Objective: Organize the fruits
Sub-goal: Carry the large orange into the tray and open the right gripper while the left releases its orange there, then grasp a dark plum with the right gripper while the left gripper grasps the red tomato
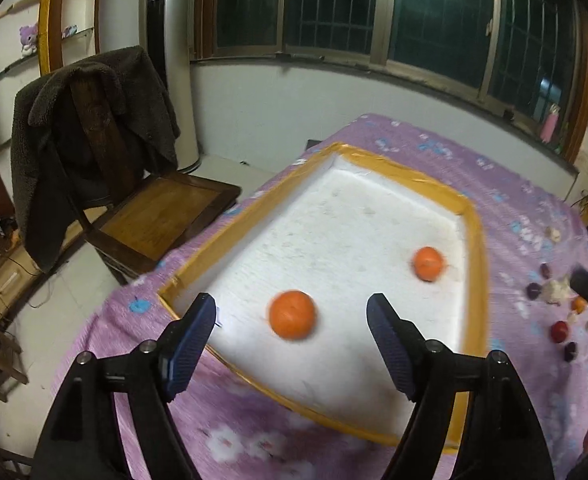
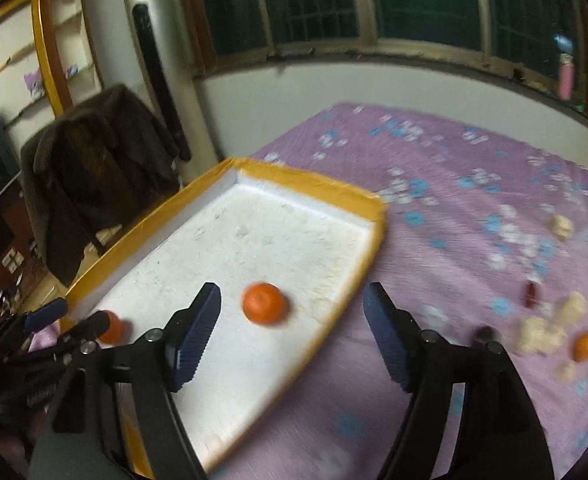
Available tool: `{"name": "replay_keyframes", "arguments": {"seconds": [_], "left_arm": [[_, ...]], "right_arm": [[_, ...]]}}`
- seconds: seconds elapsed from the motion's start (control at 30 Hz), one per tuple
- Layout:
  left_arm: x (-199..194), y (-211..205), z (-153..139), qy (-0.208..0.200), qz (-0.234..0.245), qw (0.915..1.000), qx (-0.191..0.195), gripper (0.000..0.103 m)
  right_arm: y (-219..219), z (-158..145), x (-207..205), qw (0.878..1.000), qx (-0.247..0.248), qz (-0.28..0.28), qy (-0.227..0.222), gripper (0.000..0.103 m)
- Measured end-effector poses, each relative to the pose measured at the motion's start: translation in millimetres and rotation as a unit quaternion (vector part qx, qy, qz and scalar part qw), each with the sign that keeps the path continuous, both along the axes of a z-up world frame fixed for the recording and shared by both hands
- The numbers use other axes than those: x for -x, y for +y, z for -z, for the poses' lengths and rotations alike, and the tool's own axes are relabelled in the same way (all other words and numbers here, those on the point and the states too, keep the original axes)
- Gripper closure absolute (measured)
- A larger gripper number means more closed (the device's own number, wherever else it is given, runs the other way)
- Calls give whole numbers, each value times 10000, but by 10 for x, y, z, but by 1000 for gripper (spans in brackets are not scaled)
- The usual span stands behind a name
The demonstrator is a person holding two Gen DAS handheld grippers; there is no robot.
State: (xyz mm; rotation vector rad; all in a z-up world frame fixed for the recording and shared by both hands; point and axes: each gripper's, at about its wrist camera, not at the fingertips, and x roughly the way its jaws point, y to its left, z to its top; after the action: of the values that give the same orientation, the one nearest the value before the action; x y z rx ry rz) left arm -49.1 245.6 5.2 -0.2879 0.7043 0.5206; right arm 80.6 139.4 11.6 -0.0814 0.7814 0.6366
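Both wrist views look steeply down and forward from close above, sharing the white tray [image 1: 374, 216] on the bed.

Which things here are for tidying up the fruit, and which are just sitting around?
For the job:
- white tray with yellow rim
- near orange and far orange, both in the tray
- small orange, dark red fruits and pale lumps, loose on the purple cloth
- left tool and right tool, both open and empty

Just lying about:
- chair
- dark coat
- tall fan
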Motion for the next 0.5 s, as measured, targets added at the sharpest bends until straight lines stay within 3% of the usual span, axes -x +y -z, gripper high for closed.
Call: {"name": "replay_keyframes", "arguments": {"seconds": [0.13, 0.23, 0.4, 0.5], "left_arm": [[-49, -365, -53, -117, 406, 9991, 40, 25], [-146, -696, -41, -95, 815, 9966, 34, 25], [-250, -1124, 57, 157, 1360, 9906, -86, 25], [-275, -1238, 97, 236, 1452, 9890, -137, 25]], "right_arm": [[-789, -116, 269, 9981, -209, 569, -62, 28], [-1344, -88, 400, 9945, -101, 1038, -13, 28], [-1869, 136, 433, 9888, 276, 1430, 323, 28], [-1942, 257, 376, 9880, 419, 1417, 455, 29]]}}
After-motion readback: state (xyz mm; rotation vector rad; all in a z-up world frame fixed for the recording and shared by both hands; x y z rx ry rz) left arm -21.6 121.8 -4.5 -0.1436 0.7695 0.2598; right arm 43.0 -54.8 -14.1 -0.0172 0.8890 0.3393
